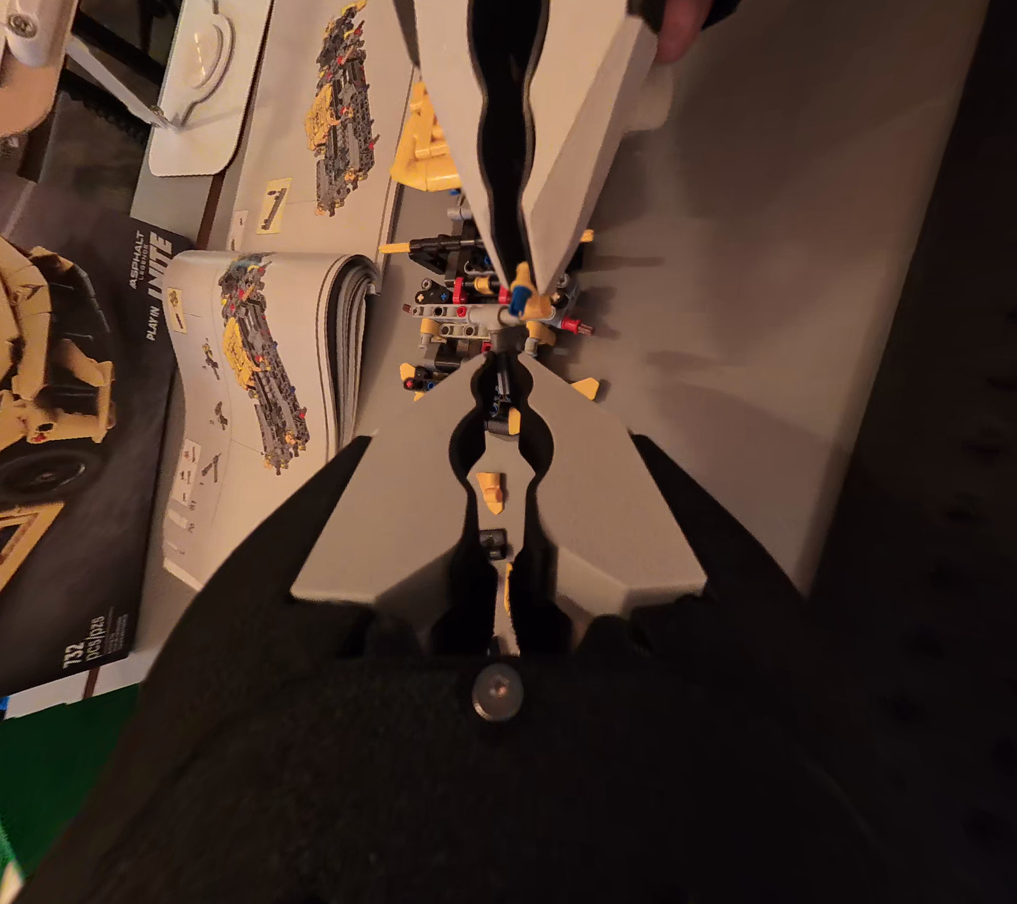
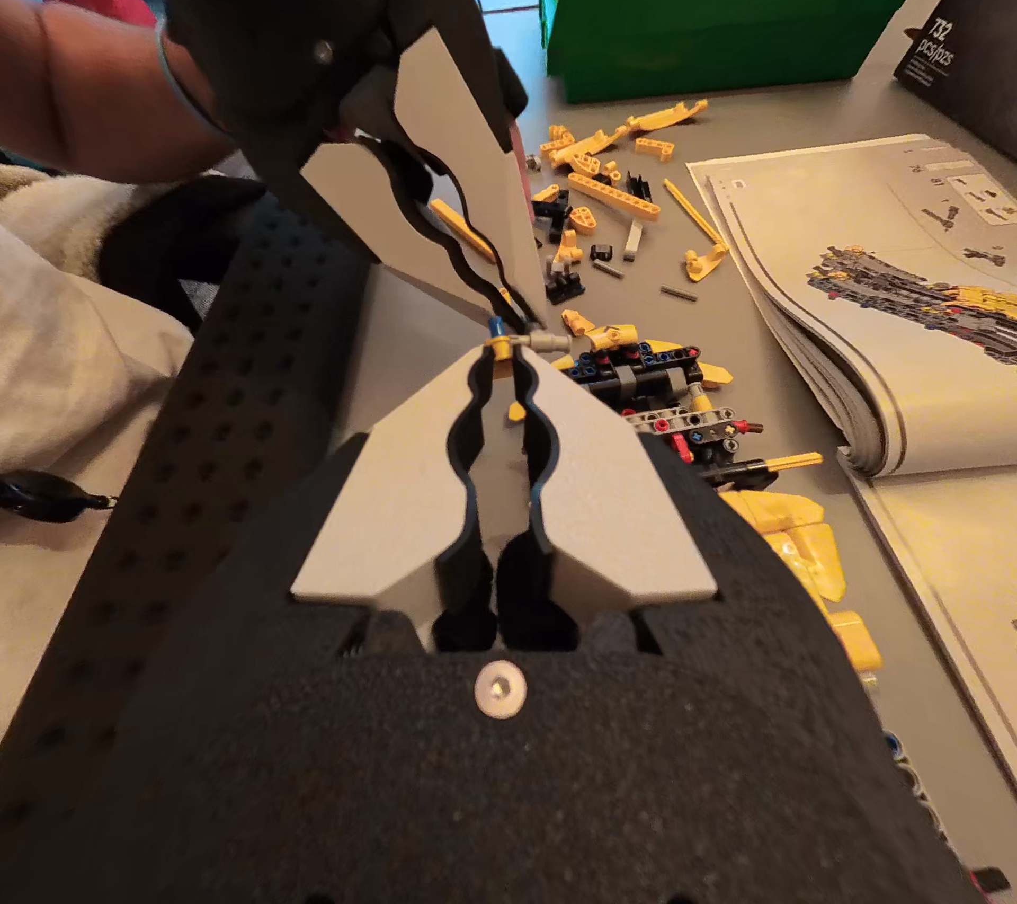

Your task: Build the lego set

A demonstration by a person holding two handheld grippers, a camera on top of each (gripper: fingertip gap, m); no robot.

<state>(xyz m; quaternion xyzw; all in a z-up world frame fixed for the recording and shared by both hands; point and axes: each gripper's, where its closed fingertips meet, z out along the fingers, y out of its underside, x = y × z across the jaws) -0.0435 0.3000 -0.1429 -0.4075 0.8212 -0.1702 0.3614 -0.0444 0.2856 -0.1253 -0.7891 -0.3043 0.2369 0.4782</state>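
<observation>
the right gripper (image 2: 502, 352) pinches a small yellow connector (image 2: 501, 346); the left gripper (image 2: 531, 324) clamps its grey axle (image 2: 547, 341). a skewed push could pop the blue pin (image 2: 495, 325) loose.

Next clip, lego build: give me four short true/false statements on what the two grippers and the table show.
1. The right gripper pinches a small yellow connector with a blue pin. True.
2. The left gripper is wide open. False: its fingers are nearly together at a light grey axle connector.
3. The instruction booklet is closed. False: it lies open.
4. Loose yellow pieces lie before a green bin. True.
</observation>
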